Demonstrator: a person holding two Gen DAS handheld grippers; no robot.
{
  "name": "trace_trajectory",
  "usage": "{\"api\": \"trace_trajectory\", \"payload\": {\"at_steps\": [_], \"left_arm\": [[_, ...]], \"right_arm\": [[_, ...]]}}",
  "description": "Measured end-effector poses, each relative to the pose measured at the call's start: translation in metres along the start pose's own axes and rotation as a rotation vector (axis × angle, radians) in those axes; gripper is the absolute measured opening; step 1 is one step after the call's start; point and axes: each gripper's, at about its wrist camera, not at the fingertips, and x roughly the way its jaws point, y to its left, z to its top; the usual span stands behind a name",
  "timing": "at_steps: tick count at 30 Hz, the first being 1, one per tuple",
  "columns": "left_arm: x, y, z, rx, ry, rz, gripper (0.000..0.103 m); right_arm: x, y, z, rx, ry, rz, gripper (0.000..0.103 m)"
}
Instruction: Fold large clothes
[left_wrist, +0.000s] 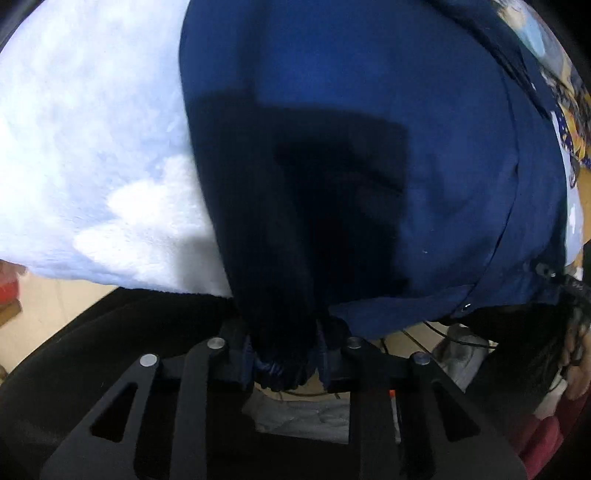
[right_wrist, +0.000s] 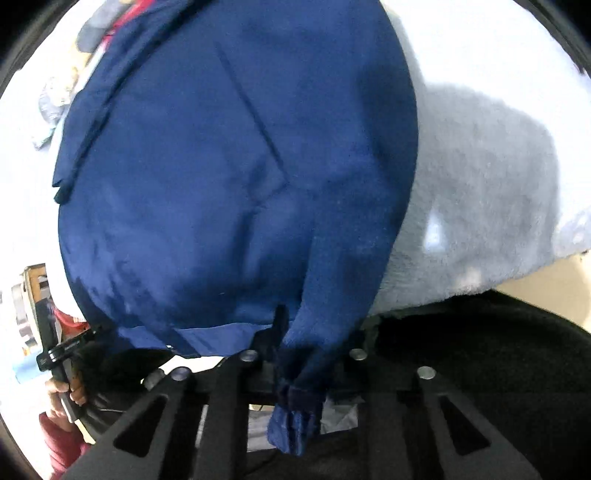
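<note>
A navy blue garment (left_wrist: 369, 110) lies spread on a pale blue fluffy blanket (left_wrist: 92, 147). My left gripper (left_wrist: 284, 356) points steeply down at the garment's near edge and is shut on a bunched sleeve cuff (left_wrist: 280, 373) that fills the gap between its fingers. In the right wrist view the same garment (right_wrist: 221, 166) covers the blanket (right_wrist: 480, 184). My right gripper (right_wrist: 301, 363) is shut on the other sleeve, whose gathered cuff (right_wrist: 295, 417) hangs out below the fingers. The fingertips of both grippers are mostly hidden by cloth.
Patterned clothes (left_wrist: 569, 110) lie beyond the garment's far side, and also appear as a pile (right_wrist: 62, 96). The blanket ends at a near edge, with beige floor (left_wrist: 55, 299) below. A person's hand (right_wrist: 62, 387) and dark red sleeve (right_wrist: 59, 443) show at the left.
</note>
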Motion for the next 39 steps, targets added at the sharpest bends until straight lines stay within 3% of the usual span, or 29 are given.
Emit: {"api": "trace_trajectory", "payload": {"at_steps": [2,6,7,13,16,21,25,27,28,29,31,35,37,39], "left_arm": [[-0.012,-0.011,-0.002,0.005,-0.033,-0.029,0.022],[-0.038,-0.016,-0.001,-0.015,-0.120,-0.108,0.021],[-0.045,-0.018,0.001,-0.008,-0.156,-0.126,0.020],[-0.115,-0.009,0.007,0.011,-0.404,-0.269,0.020],[-0.141,-0.010,0.019,-0.004,-0.530,-0.323,0.004],[-0.177,-0.004,0.041,-0.063,-0.685,-0.378,0.004],[-0.179,0.022,0.029,-0.101,-0.684,-0.411,0.004],[-0.178,0.018,0.021,-0.103,-0.626,-0.393,0.007],[-0.176,0.015,0.022,-0.088,-0.594,-0.384,0.018],[-0.171,0.013,0.018,-0.073,-0.573,-0.377,0.043],[-0.159,0.015,0.006,-0.075,-0.513,-0.346,0.079],[-0.136,0.031,-0.003,-0.141,-0.448,-0.298,0.080],[-0.119,0.052,-0.008,-0.214,-0.411,-0.361,0.080],[-0.103,0.061,-0.009,-0.222,-0.373,-0.393,0.078]], "right_arm": [[-0.011,0.009,-0.005,-0.039,-0.028,0.023,0.012],[-0.038,0.015,-0.014,-0.061,-0.102,0.160,0.011],[-0.045,0.016,-0.014,-0.058,-0.127,0.225,0.011],[-0.100,0.035,-0.008,-0.135,-0.300,0.390,0.011],[-0.136,0.042,0.001,-0.176,-0.402,0.467,0.011],[-0.170,0.060,0.013,-0.221,-0.497,0.550,0.011],[-0.181,0.070,0.023,-0.232,-0.524,0.609,0.011],[-0.188,0.065,0.023,-0.244,-0.533,0.612,0.011],[-0.189,0.067,0.022,-0.245,-0.541,0.611,0.011],[-0.188,0.068,0.021,-0.240,-0.543,0.614,0.011],[-0.191,0.066,0.017,-0.237,-0.548,0.618,0.011],[-0.195,0.057,0.011,-0.226,-0.566,0.621,0.011],[-0.195,0.055,0.012,-0.218,-0.569,0.623,0.011],[-0.194,0.055,0.014,-0.208,-0.570,0.627,0.011]]}}
